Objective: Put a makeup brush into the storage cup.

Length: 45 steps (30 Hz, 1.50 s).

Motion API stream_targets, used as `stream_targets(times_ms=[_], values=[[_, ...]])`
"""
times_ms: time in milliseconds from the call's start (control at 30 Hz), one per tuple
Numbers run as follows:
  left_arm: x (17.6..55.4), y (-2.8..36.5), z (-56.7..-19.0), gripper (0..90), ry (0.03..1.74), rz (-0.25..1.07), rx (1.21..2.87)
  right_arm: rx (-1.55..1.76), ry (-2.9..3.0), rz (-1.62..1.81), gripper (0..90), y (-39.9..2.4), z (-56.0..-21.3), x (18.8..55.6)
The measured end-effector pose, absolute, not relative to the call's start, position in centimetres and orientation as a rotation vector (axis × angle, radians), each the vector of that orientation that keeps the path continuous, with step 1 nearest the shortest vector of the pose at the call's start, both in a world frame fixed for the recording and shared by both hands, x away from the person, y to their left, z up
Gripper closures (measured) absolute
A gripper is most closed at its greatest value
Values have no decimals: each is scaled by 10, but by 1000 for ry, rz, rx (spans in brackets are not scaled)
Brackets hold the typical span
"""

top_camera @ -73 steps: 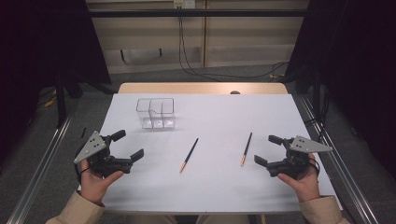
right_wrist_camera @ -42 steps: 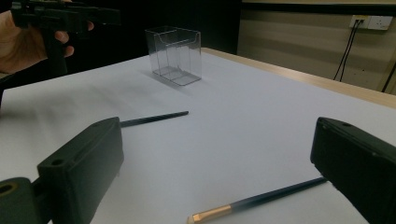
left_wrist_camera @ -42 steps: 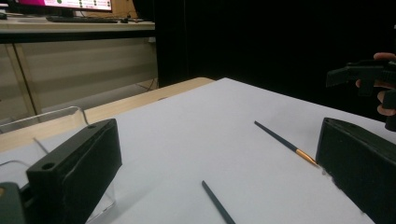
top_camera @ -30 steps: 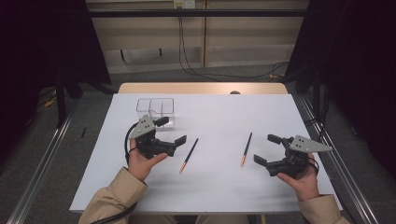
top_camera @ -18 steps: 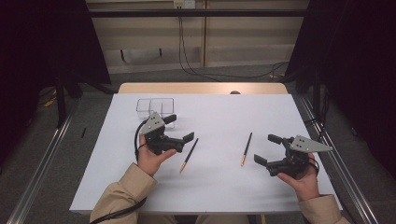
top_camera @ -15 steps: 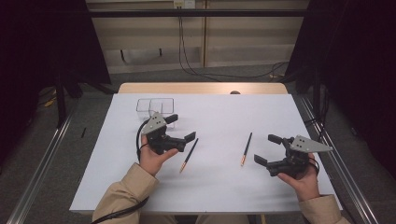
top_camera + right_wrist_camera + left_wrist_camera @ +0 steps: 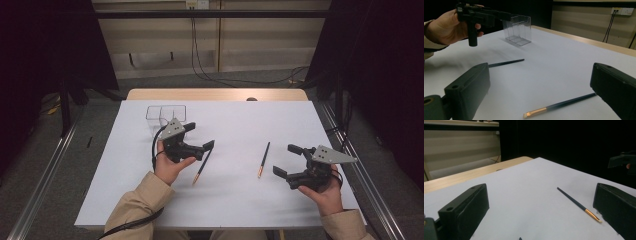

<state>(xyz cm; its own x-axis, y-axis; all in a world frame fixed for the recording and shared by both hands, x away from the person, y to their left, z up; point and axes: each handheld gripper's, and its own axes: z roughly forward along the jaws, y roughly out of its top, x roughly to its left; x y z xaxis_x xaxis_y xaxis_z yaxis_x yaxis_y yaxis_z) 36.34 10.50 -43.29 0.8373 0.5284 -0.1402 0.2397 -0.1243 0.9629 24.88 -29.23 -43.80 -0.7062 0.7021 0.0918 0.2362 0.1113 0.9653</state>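
Fingers on your left gripper (image 7: pixel 199 136) were spread wide and pinched nothing; you held it above the near-left brush (image 7: pixel 202 166), with one finger (image 7: pixel 208 145) over the brush's dark upper end, though whether it touched could not be told from above. That brush lay on the white bench (image 7: pixel 235 200) at a slant, its orange tip towards you and its dark handle towards the far side. Just behind the left gripper stood the clear plastic box (image 7: pixel 166 114), divided into compartments, near the bench's far-left part. Your right gripper (image 7: pixel 288 160) rested low at the right side of the bench with its fingers likewise spread apart and gripping nothing. The second brush (image 7: pixel 263 159) lay just to the left of it, apart from the fingers, with its orange end towards you. In the right gripper view that second brush (image 7: pixel 560 104) lay between the two black fingers, and your left hand (image 7: pixel 447 26) was seen farther off in front of the clear box (image 7: pixel 518 30).
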Motion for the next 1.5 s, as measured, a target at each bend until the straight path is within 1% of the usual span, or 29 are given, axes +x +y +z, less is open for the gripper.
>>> stream_targets(times_ms=[367,600,733,933,1200,1400,1500], values=[[371,97,-435,0,644,246,1843,909,2007,1630,22,-292,-438,249],[378,90,-438,0,725,188,1980,913,2007,1630,22,-293,-438,249],[381,89,-440,0,743,203,2044,912,2007,1631,22,-293,-438,249],[385,86,-441,0,790,178,2104,914,2014,1627,22,-293,-438,249],[388,80,-443,0,829,150,2233,914,2022,1624,22,-292,-439,249],[391,74,-444,1,862,92,2326,912,2022,1624,22,-292,-439,249],[392,71,-445,1,872,83,2367,913,2024,1624,22,-292,-439,249]])
